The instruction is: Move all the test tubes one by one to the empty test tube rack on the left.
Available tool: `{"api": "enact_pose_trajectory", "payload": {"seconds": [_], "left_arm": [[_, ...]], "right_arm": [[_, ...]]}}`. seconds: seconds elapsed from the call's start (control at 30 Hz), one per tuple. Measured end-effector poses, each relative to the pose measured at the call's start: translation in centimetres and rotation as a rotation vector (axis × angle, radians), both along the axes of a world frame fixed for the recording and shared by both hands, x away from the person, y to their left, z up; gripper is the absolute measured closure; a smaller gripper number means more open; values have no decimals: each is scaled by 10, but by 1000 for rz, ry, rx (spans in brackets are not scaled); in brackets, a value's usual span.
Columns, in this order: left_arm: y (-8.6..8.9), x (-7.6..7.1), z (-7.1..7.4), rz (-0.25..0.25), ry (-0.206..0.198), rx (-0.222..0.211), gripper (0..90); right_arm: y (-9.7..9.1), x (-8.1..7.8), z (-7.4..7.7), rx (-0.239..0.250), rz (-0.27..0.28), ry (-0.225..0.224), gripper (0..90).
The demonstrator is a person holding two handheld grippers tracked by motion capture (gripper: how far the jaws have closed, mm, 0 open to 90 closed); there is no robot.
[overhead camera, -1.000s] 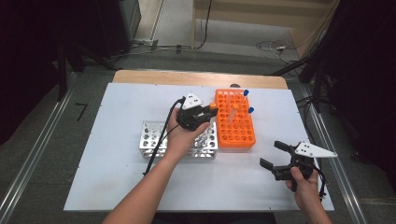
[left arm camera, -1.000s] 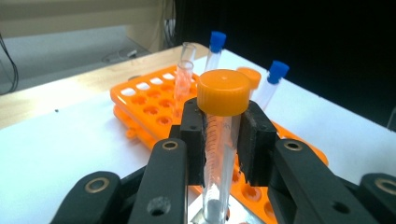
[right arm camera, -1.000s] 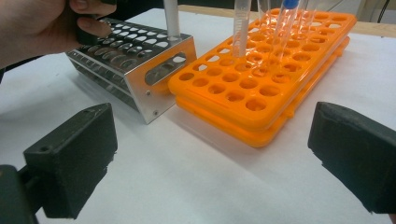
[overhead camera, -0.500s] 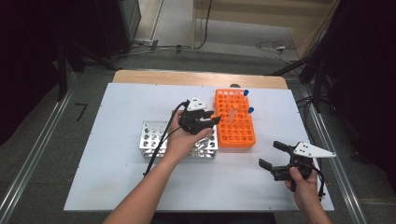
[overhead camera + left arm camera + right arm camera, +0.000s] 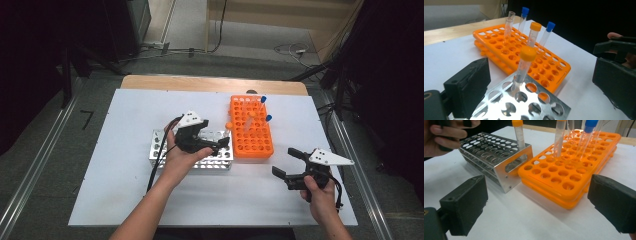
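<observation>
An orange-capped tube (image 5: 525, 65) stands in a corner hole of the metal rack (image 5: 524, 106), free between the wide jaws of my left gripper (image 5: 542, 72). From above, my left gripper (image 5: 215, 136) is open over the right end of the metal rack (image 5: 215, 161), with the tube's cap (image 5: 229, 125) just past it. The orange rack (image 5: 252, 135) holds two blue-capped tubes (image 5: 547, 32), an orange-capped one (image 5: 533, 33) and an uncapped one (image 5: 508, 25). My right gripper (image 5: 286, 162) is open and empty low over the table, right of the orange rack (image 5: 574, 170).
Both racks sit side by side mid-table on the white tabletop (image 5: 125, 175). The left gripper's cable (image 5: 157, 165) trails over the metal rack's left part. A wooden strip (image 5: 200, 84) runs along the table's far edge, with dark floor and cables beyond.
My left gripper has drawn back from the orange rack toward the person, over the metal rack. The right gripper has hardly moved.
</observation>
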State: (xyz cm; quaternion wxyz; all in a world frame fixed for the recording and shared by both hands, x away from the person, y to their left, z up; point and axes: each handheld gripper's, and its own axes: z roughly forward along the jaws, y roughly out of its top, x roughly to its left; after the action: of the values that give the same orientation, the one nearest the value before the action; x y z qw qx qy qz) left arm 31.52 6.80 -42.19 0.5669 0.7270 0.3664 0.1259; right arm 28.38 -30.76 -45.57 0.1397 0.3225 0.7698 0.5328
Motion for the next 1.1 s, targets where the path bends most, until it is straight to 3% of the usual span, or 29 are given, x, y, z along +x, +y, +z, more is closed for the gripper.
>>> {"api": "enact_pose_trajectory", "payload": {"seconds": [0.3, 0.43, 0.5, 0.53, 0.73, 0.8, 0.93, 1.03, 1.1], "left_arm": [[32, -34, 0, 26, -34, -25, 0], [40, -42, -3, 32, -38, -35, 0], [42, -44, -4, 33, -36, -19, 0], [44, -45, -3, 30, -39, -14, 0], [51, -52, -6, 25, -34, -25, 0], [53, -53, -8, 28, -30, -29, 0], [56, -54, -12, 35, -14, -37, 0], [57, -54, -14, 26, -4, -39, 0], [58, -54, -14, 26, -3, -42, 0]], "right_arm": [[22, 15, 5, -24, -8, 19, 33], [33, 24, 5, -23, -10, 26, 54], [37, 27, 4, -26, -17, 27, 70], [44, 33, 4, -29, -42, 28, 114], [60, 47, 3, -39, -54, 29, 198], [68, 57, 2, -31, -80, 33, 266], [76, 71, -1, -73, -100, 41, 335], [81, 79, -4, -78, -108, 71, 380], [84, 84, -6, -90, -141, 79, 413]]}}
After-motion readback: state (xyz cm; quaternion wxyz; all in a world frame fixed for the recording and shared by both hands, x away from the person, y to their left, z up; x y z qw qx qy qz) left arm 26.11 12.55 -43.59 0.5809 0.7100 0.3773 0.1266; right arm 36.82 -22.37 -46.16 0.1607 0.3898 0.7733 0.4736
